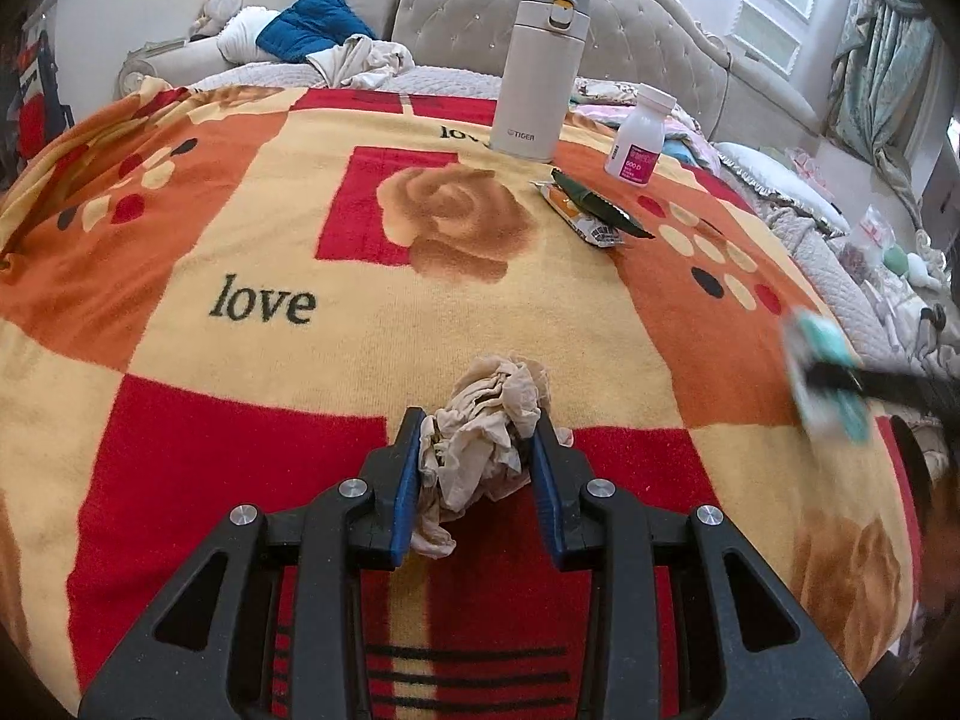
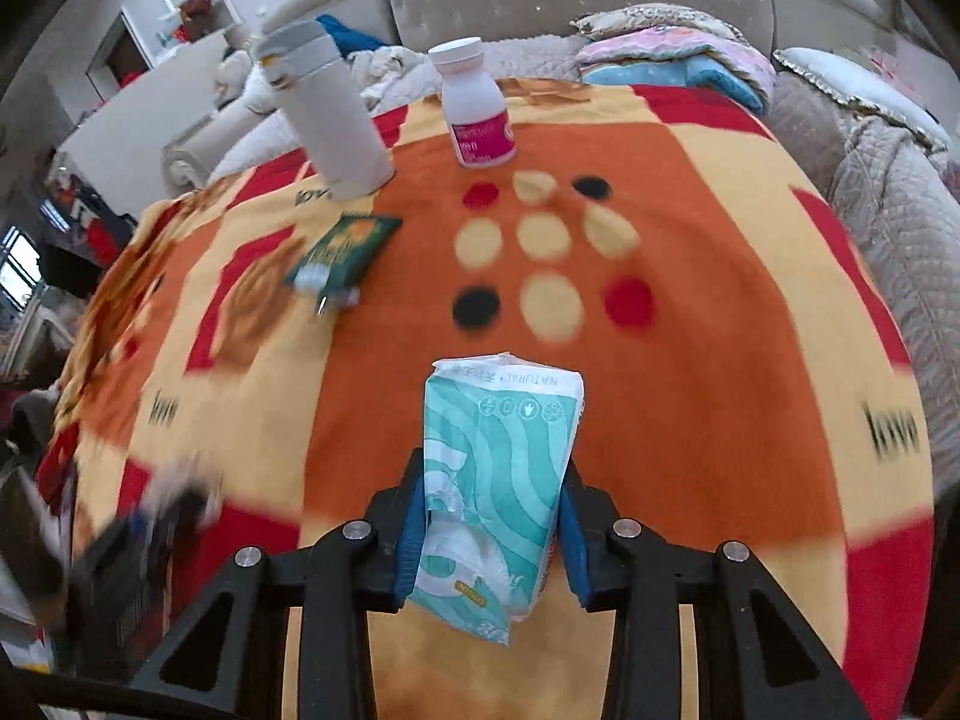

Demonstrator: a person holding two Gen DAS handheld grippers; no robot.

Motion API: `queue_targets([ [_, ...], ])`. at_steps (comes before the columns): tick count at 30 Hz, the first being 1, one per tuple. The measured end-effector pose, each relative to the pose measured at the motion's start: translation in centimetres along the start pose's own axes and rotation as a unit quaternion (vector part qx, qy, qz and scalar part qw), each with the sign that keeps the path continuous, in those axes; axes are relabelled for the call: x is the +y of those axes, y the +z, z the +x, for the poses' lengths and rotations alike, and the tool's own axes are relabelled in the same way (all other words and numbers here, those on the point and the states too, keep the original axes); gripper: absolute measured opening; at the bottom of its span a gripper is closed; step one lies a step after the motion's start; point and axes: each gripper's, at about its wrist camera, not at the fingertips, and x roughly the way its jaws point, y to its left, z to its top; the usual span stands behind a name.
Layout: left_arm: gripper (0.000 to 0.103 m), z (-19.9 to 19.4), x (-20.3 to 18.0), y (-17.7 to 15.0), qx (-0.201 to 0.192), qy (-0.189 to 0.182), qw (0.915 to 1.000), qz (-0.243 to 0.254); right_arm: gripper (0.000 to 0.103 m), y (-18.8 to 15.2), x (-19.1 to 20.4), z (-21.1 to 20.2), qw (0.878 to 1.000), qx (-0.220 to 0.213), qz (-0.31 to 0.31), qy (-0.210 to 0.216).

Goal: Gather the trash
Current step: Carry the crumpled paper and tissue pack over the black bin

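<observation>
Trash on the bed, three pieces counted. Crumpled beige tissue wad [image 1: 486,432] sits at the near edge of the orange, red and cream "love" blanket [image 1: 270,240], pinched between the blue pads of the left gripper [image 1: 477,450]; both pads press into the paper. Whether it is lifted clear of the blanket I cannot tell.

Teal-and-white plastic tissue packet [image 2: 501,480], torn open at its near end, stands between the pads of the right gripper [image 2: 492,504]. Pads lie against both its sides, so the jaws are closed on it. The left view shows that same packet as a blurred teal shape at the far right, over the blanket's edge.

Third piece not yet touched: a flat dark green snack wrapper [image 2: 342,252] with an orange-and-white one under it, lying mid-blanket, left of the dot pattern, well apart from both grippers.

Not trash by my reading: a tall cream steel flask [image 1: 531,78] and a white pill bottle with pink label [image 1: 639,135], both upright at the far side.

No bin or bag visible in either view.

Progress, as a judgement: two items in hand, none seen deposited, wrappers remaining. Roughly the middle of the job, with both hands full before any drop-off.
</observation>
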Motion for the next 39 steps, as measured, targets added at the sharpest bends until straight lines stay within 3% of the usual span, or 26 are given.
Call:
queue_targets([
  [5, 0.03, -0.5, -1.1, -0.3, -0.003, 0.021, 0.9994, 0.025, 0.037, -6.0, -0.1, -3.6, 1.0, -0.02, -0.021, -0.004],
  [11, 0.028, -3.3, -2.6, -1.6, 0.002, 0.003, 0.9993, 0.037, 0.037, -9.1, 1.4, -6.4, 0.998, -0.033, -0.054, -0.004],
  [22, 0.028, -7.1, -6.3, -2.3, -0.033, -0.019, 0.9965, 0.074, 0.037, -9.7, 3.2, -8.8, 0.995, -0.057, -0.085, 0.003],
  [35, 0.028, -7.3, -8.5, -2.1, -0.006, -0.011, 0.9964, 0.084, 0.037, -10.7, -0.2, -12.1, 0.994, -0.082, -0.072, -0.011],
  [39, 0.028, -7.2, -8.9, -2.1, 0.003, -0.026, 0.9963, 0.082, 0.037, -11.0, -2.1, -12.6, 0.995, -0.079, -0.056, -0.013],
])
